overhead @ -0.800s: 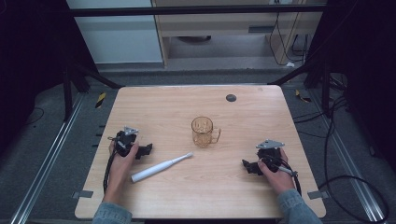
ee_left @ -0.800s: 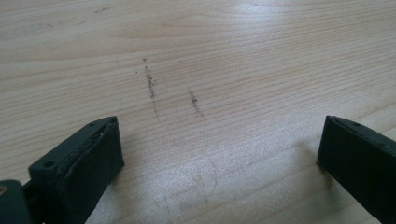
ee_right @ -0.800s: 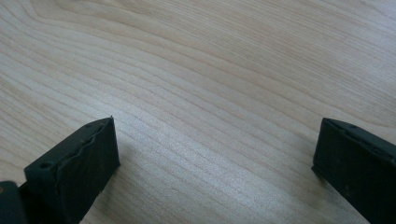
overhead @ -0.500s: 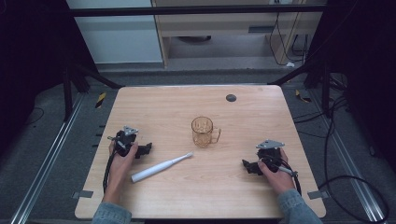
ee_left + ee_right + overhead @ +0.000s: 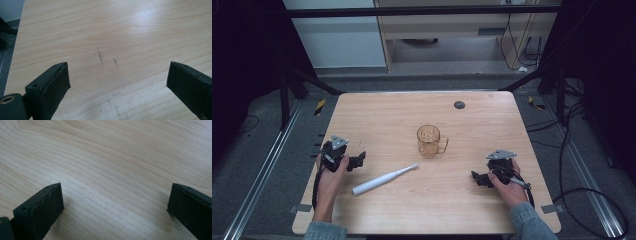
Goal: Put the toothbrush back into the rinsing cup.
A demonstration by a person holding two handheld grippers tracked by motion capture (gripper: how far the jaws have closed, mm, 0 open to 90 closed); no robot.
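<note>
In the high view, a white electric toothbrush lies flat on the wooden table, slanting from lower left to upper right just below the frame's centre. The left gripper rests at left of centre, just up and left of the toothbrush's handle end, not touching it; its jaws stand wide apart over bare wood. The right gripper sits at lower right, well apart from the toothbrush, jaws likewise spread and empty. A clear amber mug stands upright near the brush head.
</note>
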